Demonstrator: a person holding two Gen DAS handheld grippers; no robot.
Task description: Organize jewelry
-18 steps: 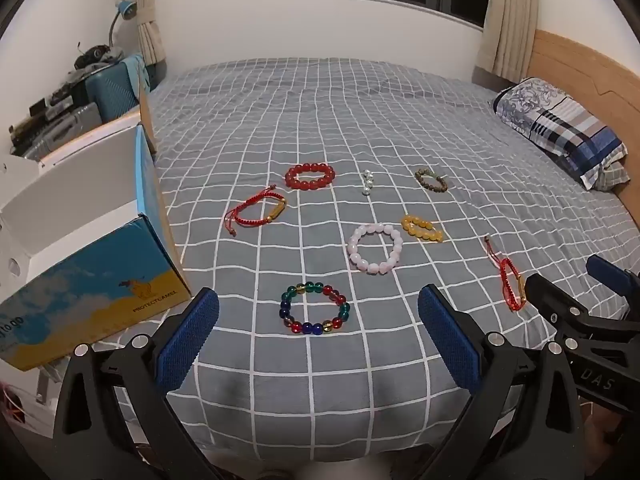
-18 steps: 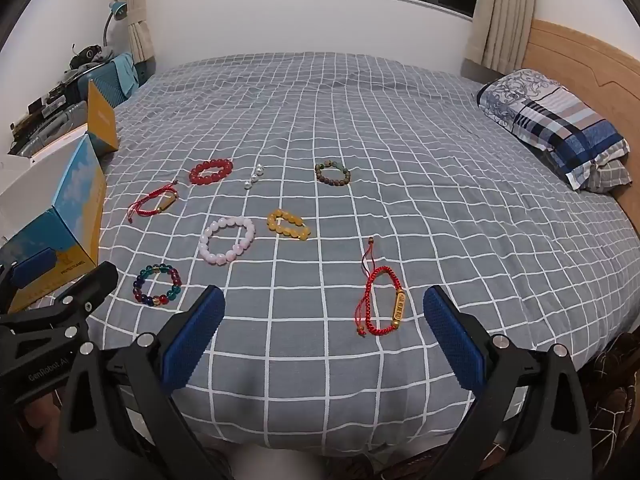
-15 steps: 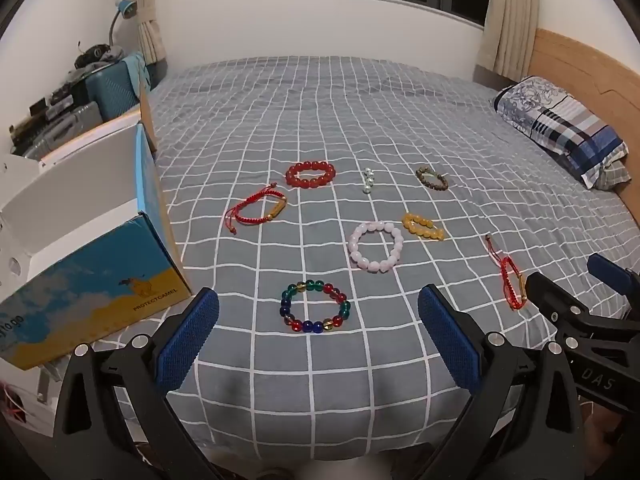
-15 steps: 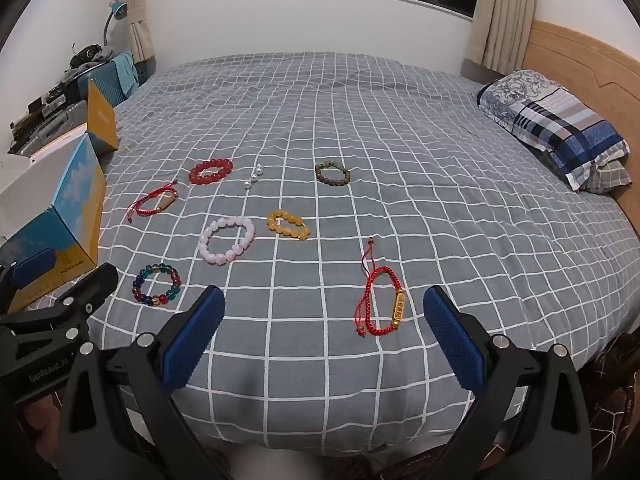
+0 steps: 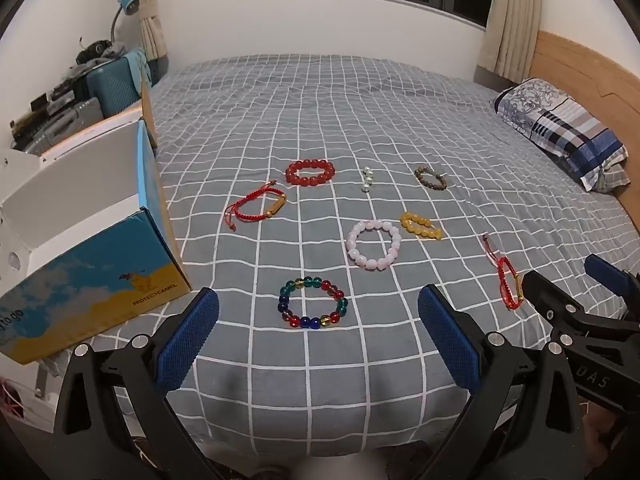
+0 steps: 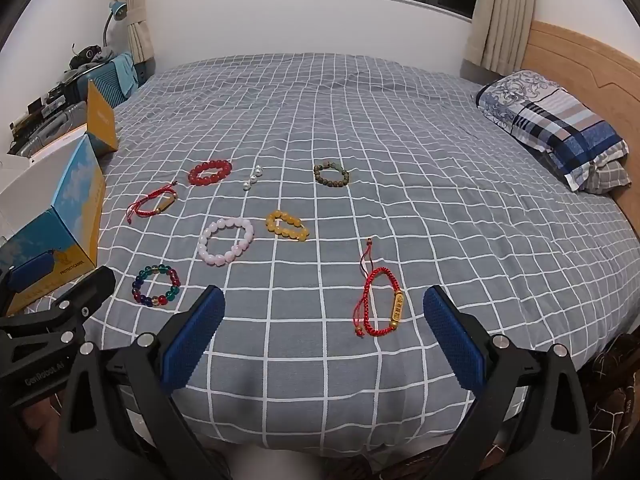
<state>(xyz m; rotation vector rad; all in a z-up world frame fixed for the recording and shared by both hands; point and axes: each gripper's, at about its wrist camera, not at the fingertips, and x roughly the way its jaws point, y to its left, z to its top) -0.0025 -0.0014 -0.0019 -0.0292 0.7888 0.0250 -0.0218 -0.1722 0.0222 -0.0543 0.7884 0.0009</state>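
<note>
Several bracelets lie on the grey checked bed. In the left wrist view: a multicolour bead bracelet [image 5: 312, 302], a pink bead bracelet [image 5: 374, 243], a yellow one [image 5: 421, 225], a red bead one [image 5: 310, 172], a red cord one [image 5: 258, 208], a brown one [image 5: 430, 177], pearls [image 5: 367, 179] and a second red cord bracelet [image 5: 509, 284]. My left gripper [image 5: 318, 336] is open and empty, just short of the multicolour bracelet. My right gripper [image 6: 323, 334] is open and empty, near the red cord bracelet [image 6: 380, 306].
An open blue and yellow cardboard box [image 5: 86, 248] stands on the bed's left edge. A plaid pillow [image 5: 560, 132] lies at the right by the wooden headboard [image 6: 580, 56]. Suitcases and clutter [image 5: 68, 100] stand left of the bed.
Both grippers stay open; the views have barely shifted. The bracelets have not moved.
</note>
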